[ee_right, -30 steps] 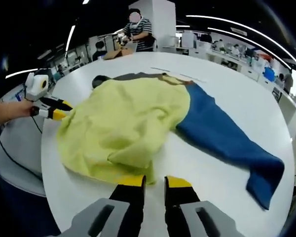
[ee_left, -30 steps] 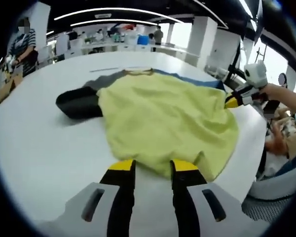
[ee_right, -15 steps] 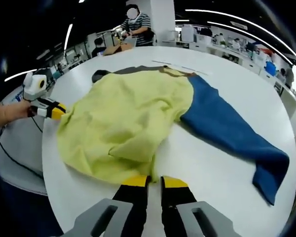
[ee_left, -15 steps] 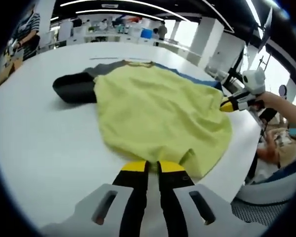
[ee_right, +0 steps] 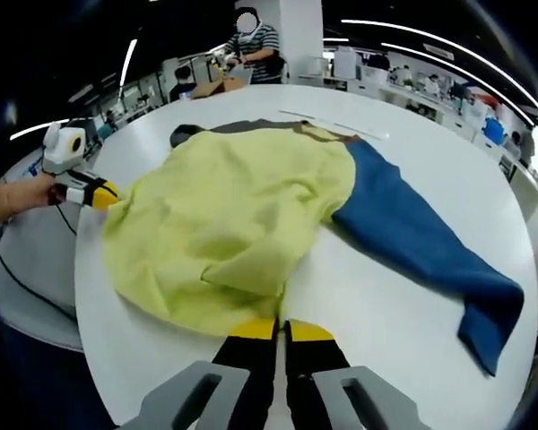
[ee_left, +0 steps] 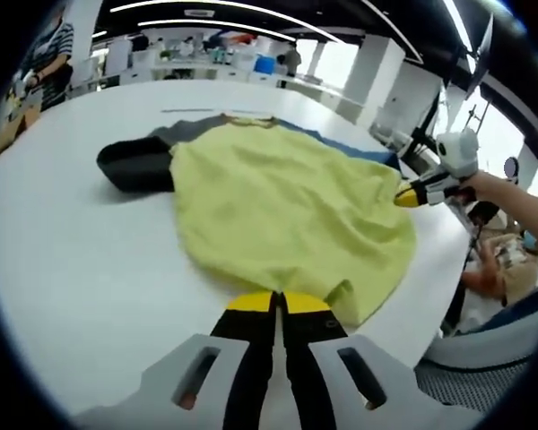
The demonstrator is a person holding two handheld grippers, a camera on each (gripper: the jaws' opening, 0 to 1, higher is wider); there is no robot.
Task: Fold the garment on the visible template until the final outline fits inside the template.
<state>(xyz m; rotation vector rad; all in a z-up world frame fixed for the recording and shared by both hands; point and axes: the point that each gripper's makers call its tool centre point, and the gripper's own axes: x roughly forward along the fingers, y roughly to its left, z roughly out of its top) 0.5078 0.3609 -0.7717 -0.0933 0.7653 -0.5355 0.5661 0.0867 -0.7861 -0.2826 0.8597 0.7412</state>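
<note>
A garment with a yellow body lies spread on the round white table, its dark grey sleeve out to the left. My left gripper is shut on the yellow hem nearest the camera. In the right gripper view the yellow body is rumpled, with a fold near its front edge, and the blue sleeve stretches to the right. My right gripper is shut on the near yellow edge. Each gripper also appears in the other's view at the cloth's side: the right gripper and the left gripper.
A thin line marks the table beyond the collar. A person in a striped shirt stands at the far side by a cardboard box. The table edge runs close under both grippers. A chair sits off the table.
Both pairs of jaws have gone from open to shut at the yellow hem. The yellow edge by each gripper has drawn in slightly.
</note>
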